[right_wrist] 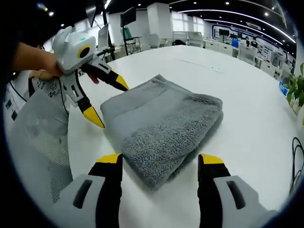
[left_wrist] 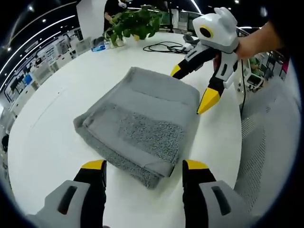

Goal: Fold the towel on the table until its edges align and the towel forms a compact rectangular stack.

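1. Towel (left_wrist: 137, 128) is already folded into a thick grey rectangle on the white surface (left_wrist: 52, 109), lying between the two grippers.
2. Left gripper (left_wrist: 145, 167): jaws open, empty. The near corner of the stack sits just ahead of them, centred in the gap and not touching either tip.
3. Right gripper (right_wrist: 160, 159): jaws open, empty. Same picture from the opposite side: a corner of the towel (right_wrist: 164, 128) pokes toward the gap between the tips, slightly short of them.
4. In the left gripper view the right gripper (left_wrist: 191, 90) hangs at the far end of the stack, one yellow tip by the far corner, the other just off the right-hand edge. Whether it touches the cloth I can't tell.
5. Long axis runs diagonally away from the left jaws, from near right to far left; each gripper faces a corner, not a flat edge.
6. Both are about equally near; neither has an advantage.
7. Judgement: the fold looks close to done. The layers step a little along the near-left edge, so what's left is probably squaring edges or one more fold across the long axis.
8. Plant (left_wrist: 135, 23) and cables (left_wrist: 166, 46) lie well beyond the stack, out of the way.
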Motion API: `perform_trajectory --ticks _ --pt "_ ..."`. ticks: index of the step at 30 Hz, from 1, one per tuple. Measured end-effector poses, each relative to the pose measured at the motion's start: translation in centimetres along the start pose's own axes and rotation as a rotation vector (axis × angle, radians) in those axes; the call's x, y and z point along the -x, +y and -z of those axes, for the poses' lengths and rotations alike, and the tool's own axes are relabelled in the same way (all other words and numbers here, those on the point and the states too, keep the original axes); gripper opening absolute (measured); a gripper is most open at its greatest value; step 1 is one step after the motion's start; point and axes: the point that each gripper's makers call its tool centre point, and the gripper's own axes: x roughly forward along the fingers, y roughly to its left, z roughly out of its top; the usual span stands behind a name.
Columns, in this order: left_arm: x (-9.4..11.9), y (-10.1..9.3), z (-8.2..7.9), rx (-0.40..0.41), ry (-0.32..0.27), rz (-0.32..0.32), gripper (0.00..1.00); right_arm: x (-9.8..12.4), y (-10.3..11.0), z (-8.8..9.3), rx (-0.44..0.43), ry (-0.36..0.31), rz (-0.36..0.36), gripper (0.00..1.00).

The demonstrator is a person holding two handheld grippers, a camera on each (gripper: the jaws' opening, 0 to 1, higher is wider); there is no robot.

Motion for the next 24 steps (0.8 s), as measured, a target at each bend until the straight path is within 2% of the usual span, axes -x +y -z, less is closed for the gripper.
perform_trajectory --ticks 4,7,10,13,18,22,23,24 --pt "-0.2 0.2 -0.2 0.025 0.002 0.006 0.66 -0.6 -0.4 0.3 -0.003 0.013 -0.001 0.64" --pt "0.5 -0.1 -1.3 0.071 -0.043 0.038 0.67 -0.6 -0.4 0.3 0.000 0.013 -0.007 0.63" --pt "0.9 0.4 -1.7 0.084 -0.063 0.032 0.69 -0.5 -0.3 0.3 -0.007 0.002 -0.009 0.63" --pt "1.1 1.0 -2.1 0.129 -0.084 0.026 0.69 -0.5 -0.2 0.3 -0.020 -0.003 -0.007 0.63" --pt "1.2 2.3 -2.1 0.148 -0.094 0.006 0.72 0.2 -0.3 -0.6 -0.028 -0.039 -0.001 0.64" --pt "1.3 2.3 -2.2 0.177 -0.104 0.017 0.72 0.8 -0.2 -1.6 -0.047 -0.072 0.000 0.63" --pt "1.5 1.8 -3.0 0.207 -0.150 0.053 0.71 0.8 -0.3 -1.7 -0.053 -0.077 0.001 0.63" --pt "1.6 2.0 -3.4 0.239 -0.175 0.051 0.70 0.7 -0.5 -1.7 -0.055 -0.079 0.003 0.63"
